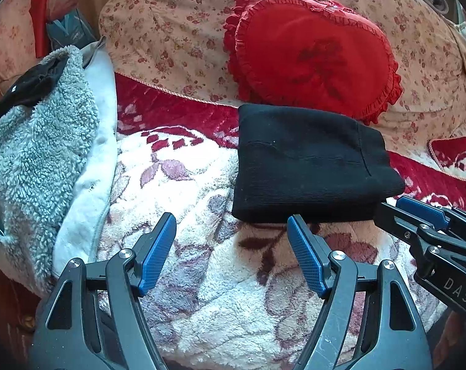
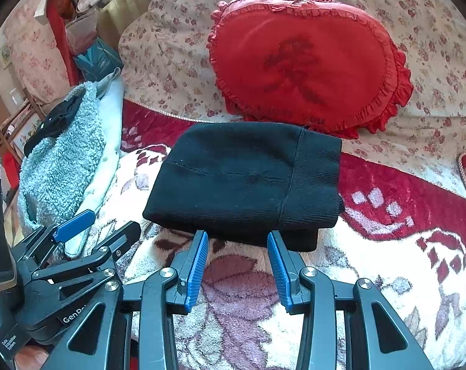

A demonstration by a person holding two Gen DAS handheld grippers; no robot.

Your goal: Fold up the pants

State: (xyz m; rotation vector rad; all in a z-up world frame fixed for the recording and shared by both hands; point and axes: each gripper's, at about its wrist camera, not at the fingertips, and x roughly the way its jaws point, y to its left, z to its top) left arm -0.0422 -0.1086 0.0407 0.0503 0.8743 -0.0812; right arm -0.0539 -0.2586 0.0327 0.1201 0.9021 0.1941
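Note:
The black pants (image 1: 307,166) lie folded in a compact rectangle on the floral fleece blanket (image 1: 202,262), ribbed waistband on the right side. They also show in the right wrist view (image 2: 245,185). My left gripper (image 1: 231,225) is open and empty, just in front of the bundle's near left corner. My right gripper (image 2: 237,237) is open and empty, its fingertips at the bundle's near edge. The right gripper shows at the right of the left wrist view (image 1: 424,212); the left gripper shows at the left of the right wrist view (image 2: 88,225).
A red heart-shaped ruffled cushion (image 2: 307,64) leans on a flowered pillow (image 2: 171,55) behind the pants. A grey fleece garment (image 1: 38,154) with a black item on top lies at the left. A red patterned blanket border (image 2: 402,197) runs behind and to the right.

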